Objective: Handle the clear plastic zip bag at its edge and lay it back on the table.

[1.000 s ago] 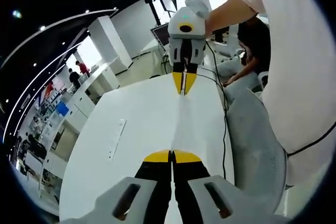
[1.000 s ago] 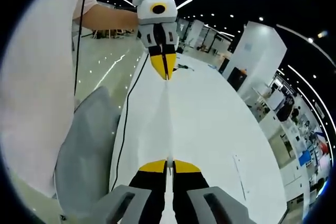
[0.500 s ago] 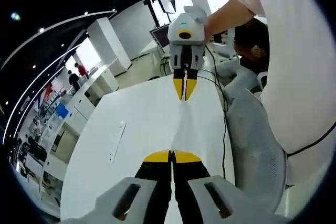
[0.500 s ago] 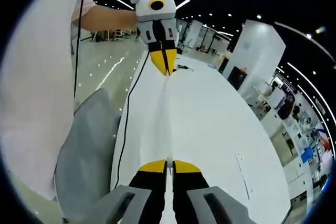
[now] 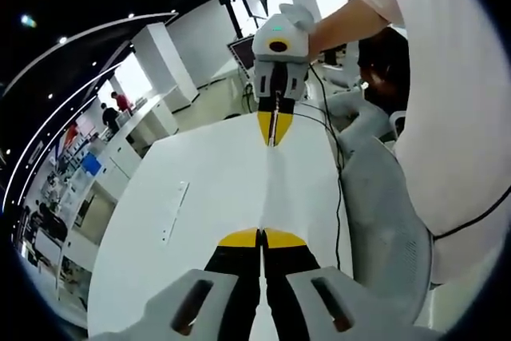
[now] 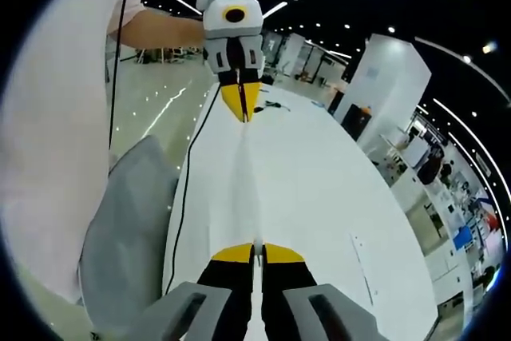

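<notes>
Clear plastic zip bag (image 5: 270, 177): hanging edge-on and taut above the white table (image 5: 200, 189), apparently being stretched flat for laying down. Left gripper (image 5: 261, 237) is pinching one end with fingers closed. Right gripper (image 6: 255, 251) is clamping the opposite end likewise, beside a grey chair (image 6: 128, 229).
</notes>
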